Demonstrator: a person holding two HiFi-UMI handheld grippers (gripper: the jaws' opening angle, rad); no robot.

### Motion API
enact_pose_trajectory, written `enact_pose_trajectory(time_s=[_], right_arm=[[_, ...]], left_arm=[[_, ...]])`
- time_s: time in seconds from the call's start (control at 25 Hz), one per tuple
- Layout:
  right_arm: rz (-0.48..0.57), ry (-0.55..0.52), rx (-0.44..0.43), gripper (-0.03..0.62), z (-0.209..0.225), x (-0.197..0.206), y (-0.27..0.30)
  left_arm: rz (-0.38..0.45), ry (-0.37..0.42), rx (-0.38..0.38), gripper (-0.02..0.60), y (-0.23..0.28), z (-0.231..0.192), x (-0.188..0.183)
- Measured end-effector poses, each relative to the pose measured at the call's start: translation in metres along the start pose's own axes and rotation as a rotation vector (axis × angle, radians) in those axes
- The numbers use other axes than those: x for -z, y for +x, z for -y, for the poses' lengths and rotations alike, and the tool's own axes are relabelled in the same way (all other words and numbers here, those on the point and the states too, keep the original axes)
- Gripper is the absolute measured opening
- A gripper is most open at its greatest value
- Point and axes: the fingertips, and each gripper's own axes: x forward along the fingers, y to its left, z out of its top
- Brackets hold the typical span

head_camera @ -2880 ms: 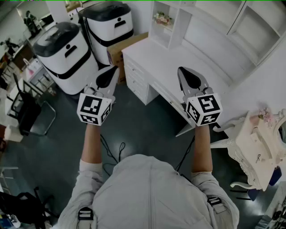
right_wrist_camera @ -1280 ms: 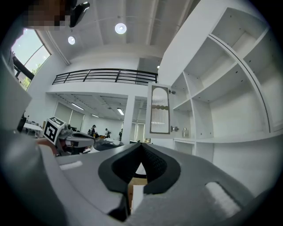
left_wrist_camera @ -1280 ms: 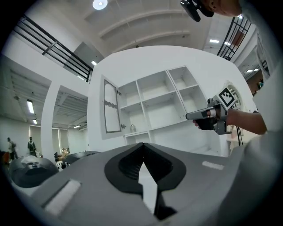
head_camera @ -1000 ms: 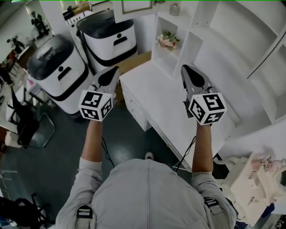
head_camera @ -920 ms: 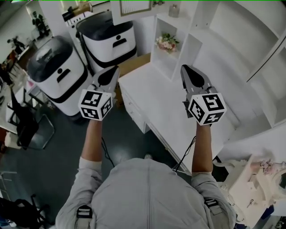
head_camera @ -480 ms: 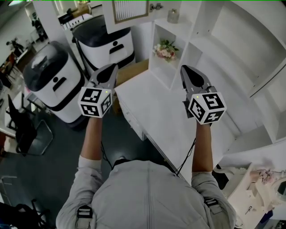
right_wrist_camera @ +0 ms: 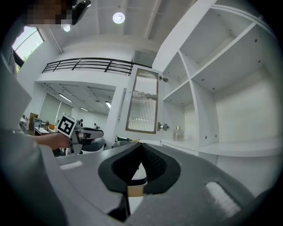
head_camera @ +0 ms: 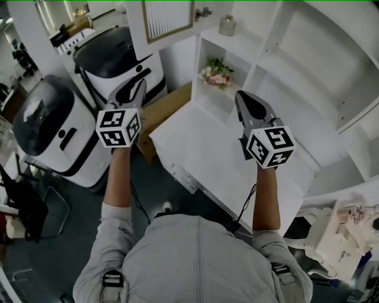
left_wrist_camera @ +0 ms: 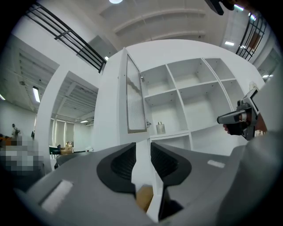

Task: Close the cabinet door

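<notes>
The cabinet door [head_camera: 169, 18], white-framed with ribbed glass, stands swung open at the top of the head view, left of the white shelf unit [head_camera: 296, 65]. In the left gripper view the door [left_wrist_camera: 135, 99] shows nearly edge-on ahead; in the right gripper view the door [right_wrist_camera: 142, 101] faces me. My left gripper [head_camera: 136, 86] is held below and short of the door. Its jaws [left_wrist_camera: 143, 152] have just been opening and stand apart with nothing between them. My right gripper [head_camera: 243, 97] hovers over the desk, and its tips [right_wrist_camera: 140, 146] meet, shut on nothing.
A white desk [head_camera: 213, 154] with drawers runs under the shelves. Two white machines with black lids [head_camera: 41, 130] and a cardboard box [head_camera: 169, 106] stand at the left. Flowers [head_camera: 216, 72] and a small bottle [head_camera: 227, 25] sit in shelf compartments. A white ornate chair [head_camera: 346, 237] is at lower right.
Both grippers and the person have moved closer to the shelf unit, and the open door has come into view at the top. The left gripper has shifted left, and its jaws have parted.
</notes>
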Motion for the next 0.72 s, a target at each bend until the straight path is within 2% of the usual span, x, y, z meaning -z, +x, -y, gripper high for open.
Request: enact_pose_trajectory(time_s=[0.36, 0.56, 0.72], right_arm=[[-0.044, 0.000, 0.121, 0.002, -0.010, 0.002, 0.039], [-0.064, -0.004, 0.155, 0.002, -0.011, 0.008, 0.045], [-0.071, -0.011, 0.152, 0.002, -0.006, 0.010, 0.044]], left_arm=[[0.037, 0.032, 0.048, 0.164, 0.082, -0.059, -0.003], [0.052, -0.005, 0.077, 0.167, 0.104, -0.060, -0.002], [0.070, -0.026, 0.056, 0.130, 0.102, -0.060, -0.001]])
